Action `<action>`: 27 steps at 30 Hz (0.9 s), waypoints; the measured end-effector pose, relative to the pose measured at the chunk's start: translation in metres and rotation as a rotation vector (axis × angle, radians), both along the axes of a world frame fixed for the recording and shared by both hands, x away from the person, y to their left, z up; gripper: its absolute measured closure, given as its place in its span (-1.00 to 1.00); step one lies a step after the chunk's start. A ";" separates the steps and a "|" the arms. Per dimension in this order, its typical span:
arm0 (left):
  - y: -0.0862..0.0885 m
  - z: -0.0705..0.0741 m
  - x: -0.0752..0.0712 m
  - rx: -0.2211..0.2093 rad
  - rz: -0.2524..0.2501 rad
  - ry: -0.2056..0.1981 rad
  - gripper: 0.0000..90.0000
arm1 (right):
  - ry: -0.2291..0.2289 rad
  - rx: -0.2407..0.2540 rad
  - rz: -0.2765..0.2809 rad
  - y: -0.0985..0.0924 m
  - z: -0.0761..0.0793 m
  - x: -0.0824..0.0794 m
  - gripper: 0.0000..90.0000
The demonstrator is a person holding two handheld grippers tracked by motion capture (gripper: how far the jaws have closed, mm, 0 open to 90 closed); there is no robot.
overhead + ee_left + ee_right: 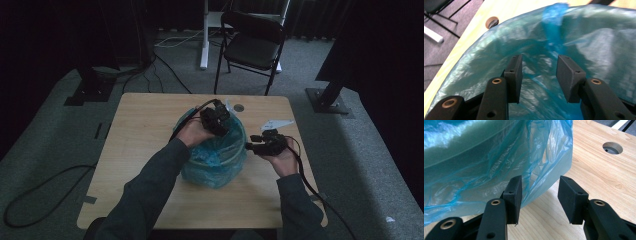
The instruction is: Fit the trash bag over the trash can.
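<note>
1. The plastic bag (pixel 214 160) is translucent blue, deeper blue where it bunches.
2. The bin (pixel 461 147) inside it shows pale green-grey.
3. The table (pixel 145 150) is light wood with a fine grain.
4. The left gripper (pixel 539 75) and right gripper (pixel 540 197) are black, with brass-coloured rivets.

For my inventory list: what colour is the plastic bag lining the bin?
Translucent blue bag, clearest in the right gripper view.

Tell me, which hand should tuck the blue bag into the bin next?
Probably the left. The left gripper hangs open right over the blue bag inside the bin. The right gripper sits open outside, beside the bag's skirt.
</note>
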State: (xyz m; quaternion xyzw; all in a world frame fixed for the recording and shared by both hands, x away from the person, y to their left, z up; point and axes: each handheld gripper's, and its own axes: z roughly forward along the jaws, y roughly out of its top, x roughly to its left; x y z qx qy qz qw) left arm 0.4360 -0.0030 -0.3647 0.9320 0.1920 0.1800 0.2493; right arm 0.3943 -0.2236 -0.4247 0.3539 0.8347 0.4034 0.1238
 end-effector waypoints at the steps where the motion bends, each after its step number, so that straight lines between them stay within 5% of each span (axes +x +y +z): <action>1: -0.001 0.003 -0.006 -0.002 -0.039 -0.004 0.25 | -0.003 0.002 -0.001 0.000 0.000 0.000 0.19; 19: -0.015 0.004 -0.034 0.020 -0.221 0.036 0.24 | 0.001 0.002 -0.003 0.000 -0.001 0.000 0.19; 27: -0.020 0.002 -0.035 0.027 -0.243 0.048 0.24 | 0.001 0.003 -0.005 0.000 0.000 0.000 0.19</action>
